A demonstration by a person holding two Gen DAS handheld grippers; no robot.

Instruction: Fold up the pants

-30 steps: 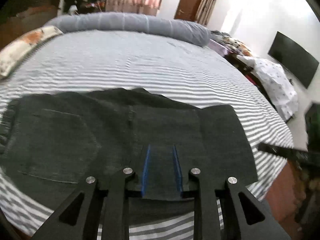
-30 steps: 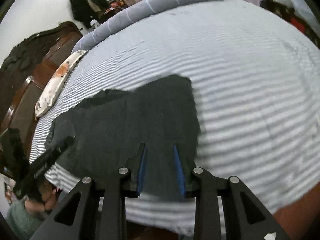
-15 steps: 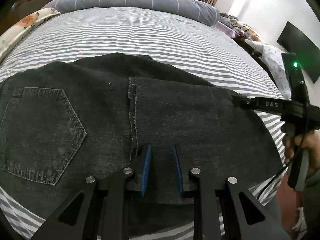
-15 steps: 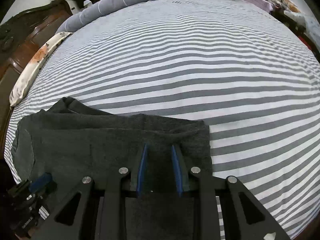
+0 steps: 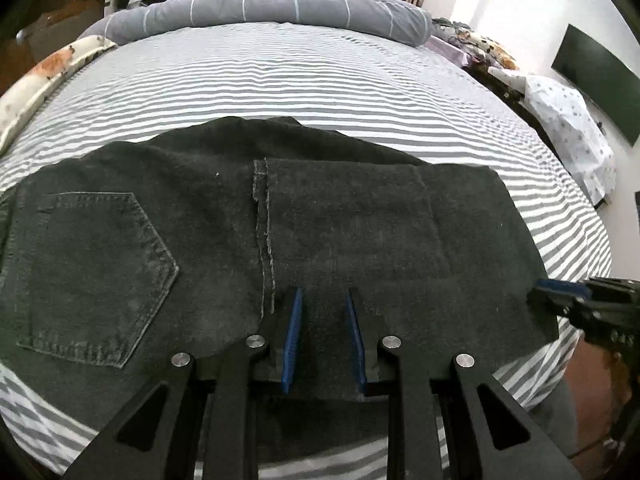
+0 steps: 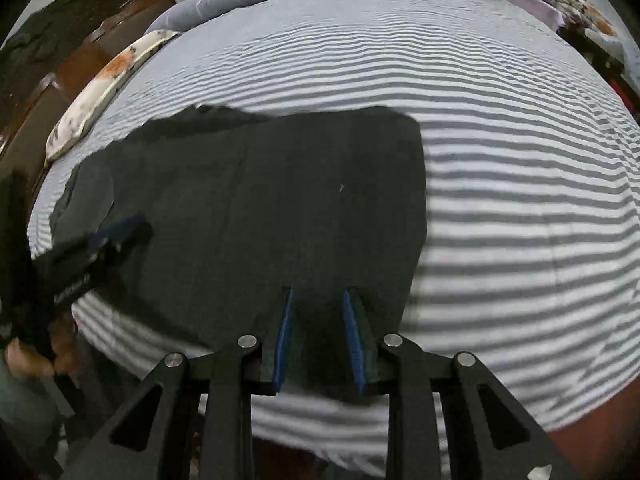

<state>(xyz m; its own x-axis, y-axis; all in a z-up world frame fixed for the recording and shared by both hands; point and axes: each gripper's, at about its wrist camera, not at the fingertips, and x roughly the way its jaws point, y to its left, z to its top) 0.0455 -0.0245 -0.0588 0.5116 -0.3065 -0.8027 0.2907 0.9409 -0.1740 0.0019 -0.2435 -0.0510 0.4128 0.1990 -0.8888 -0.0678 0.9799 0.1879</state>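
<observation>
Black jeans [image 5: 280, 232] lie folded across near edge of striped bed [image 5: 320, 80]. Your left gripper [image 5: 323, 320] and right gripper [image 6: 318, 320]: jaws each pinching near denim edge. Judged step: laying fold. Next: release, smooth.

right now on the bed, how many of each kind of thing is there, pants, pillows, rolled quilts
black denim pants: 1
floral pillow: 1
rolled grey quilt: 1
total: 3, all on the striped sheet
</observation>
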